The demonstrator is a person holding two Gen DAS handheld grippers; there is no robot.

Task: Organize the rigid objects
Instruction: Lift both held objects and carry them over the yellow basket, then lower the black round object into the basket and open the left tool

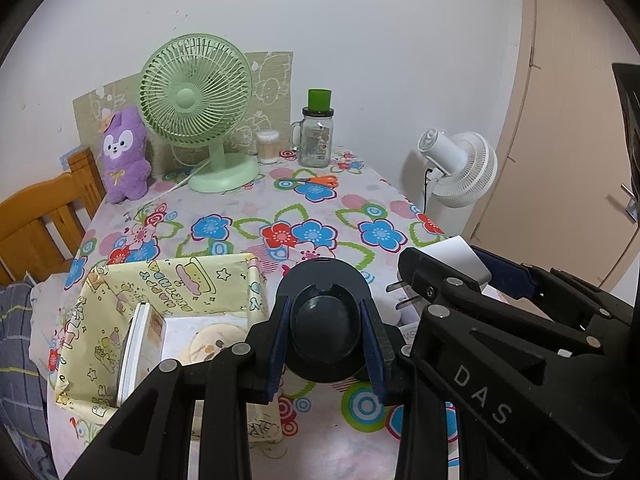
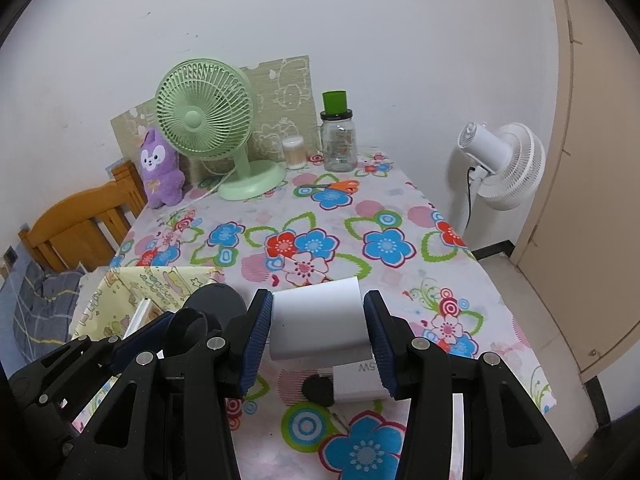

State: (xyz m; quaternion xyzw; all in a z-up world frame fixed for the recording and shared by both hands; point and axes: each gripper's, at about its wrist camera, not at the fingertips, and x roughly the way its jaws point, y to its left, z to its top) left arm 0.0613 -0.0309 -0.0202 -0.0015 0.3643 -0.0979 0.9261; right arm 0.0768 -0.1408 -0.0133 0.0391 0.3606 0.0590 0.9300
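step: both items are gripped and held clear of the tablecloth [image 2: 460, 280]; transport to the box is judged to be in hand.
left gripper [image 1: 326, 344]: clamped on a dark round object [image 1: 324, 320], pads pressed on its two sides.
right gripper [image 2: 318, 336]: clamped on a white plug adapter [image 2: 318, 324], pads tight on its side faces.
dark object look: matte, domed centre on a wider disc base; exact kind cannot be told.
adapter look: white glossy block, rounded edges; two metal prongs [image 1: 400, 294] seen in the left wrist view.
target: yellow cartoon-print box [image 1: 180, 284] at the table's left, open-topped, a white flat item [image 1: 134, 356] already stood inside.
next move: leftward carry over the box rim is called for, then lowering and release one at a time; grippers are close beside each other, so a collision is a risk.
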